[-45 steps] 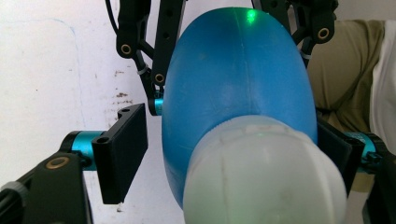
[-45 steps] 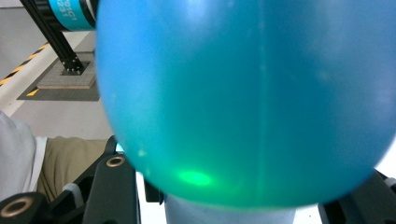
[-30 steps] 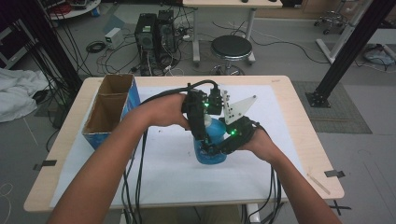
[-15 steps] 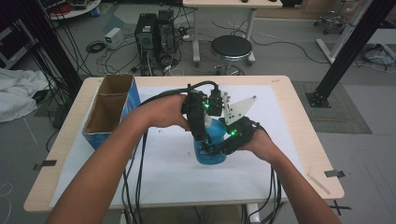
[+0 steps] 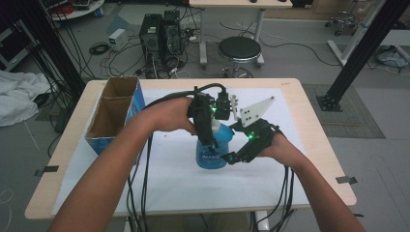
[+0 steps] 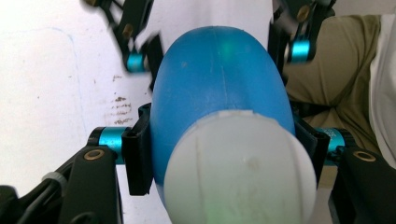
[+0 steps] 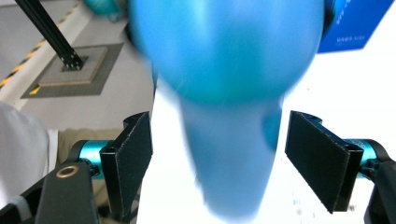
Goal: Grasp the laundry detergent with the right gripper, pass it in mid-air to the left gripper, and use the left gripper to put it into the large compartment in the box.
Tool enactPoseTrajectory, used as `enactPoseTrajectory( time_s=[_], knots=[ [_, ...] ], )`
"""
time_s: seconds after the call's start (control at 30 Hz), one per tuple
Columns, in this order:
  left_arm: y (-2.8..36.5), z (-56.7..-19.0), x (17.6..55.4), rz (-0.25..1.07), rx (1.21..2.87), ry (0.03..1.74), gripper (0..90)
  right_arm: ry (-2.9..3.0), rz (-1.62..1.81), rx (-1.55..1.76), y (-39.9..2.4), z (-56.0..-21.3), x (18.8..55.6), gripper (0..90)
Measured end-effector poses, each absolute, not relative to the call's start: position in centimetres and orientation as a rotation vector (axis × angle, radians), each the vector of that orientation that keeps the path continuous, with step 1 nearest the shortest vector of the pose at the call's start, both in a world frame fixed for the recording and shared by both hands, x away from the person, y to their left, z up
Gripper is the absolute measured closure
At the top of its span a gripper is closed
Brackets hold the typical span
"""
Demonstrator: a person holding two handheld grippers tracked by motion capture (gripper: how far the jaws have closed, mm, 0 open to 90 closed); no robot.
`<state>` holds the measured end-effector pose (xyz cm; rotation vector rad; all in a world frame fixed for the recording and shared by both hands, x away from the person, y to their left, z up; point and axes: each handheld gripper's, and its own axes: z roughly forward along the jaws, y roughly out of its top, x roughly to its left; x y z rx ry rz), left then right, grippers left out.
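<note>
Your left tool [image 6: 224, 158] is clamped on the blue bottle [image 5: 212, 147] just below its white cap [image 6: 238, 170], pads pressed on both sides. The bottle stands upright mid-worktop [image 5: 309, 116]. Your right tool [image 7: 217, 154] has just been opening: pads spread, off the bottle, whose body sits between them.

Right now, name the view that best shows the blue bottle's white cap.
The left gripper view: the white cap sits large and close on the blue bottle. The high view hides it behind the left gripper; the right gripper view shows blurred blue body.
</note>
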<state>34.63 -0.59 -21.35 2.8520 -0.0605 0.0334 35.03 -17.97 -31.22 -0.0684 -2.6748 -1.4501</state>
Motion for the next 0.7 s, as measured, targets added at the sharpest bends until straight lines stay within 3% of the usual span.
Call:
enactPoseTrajectory(
  time_s=[0.53, 0.57, 0.6, 0.7],
  knots=[
    [1.8, -21.1, 35.8, 0.109, 2.865, 0.088, 37.6, -2.84, -1.156, -0.449, -22.6, -30.8, 35.5, 21.0],
    [1.9, -21.0, 35.8, 0.116, 2.863, 0.1, 37.6, -2.851, -1.141, -0.473, -22.9, -30.8, 35.6, 15.3],
    [2.0, -21.0, 35.9, 0.125, 2.863, 0.105, 37.6, -2.879, -1.115, -0.499, -23.0, -30.8, 35.6, 1.0],
    [2.3, -20.9, 36.1, 0.149, 2.852, 0.154, 37.6, -2.947, -1.058, -0.478, -23.6, -30.6, 35.5, 0.6]
  ],
)
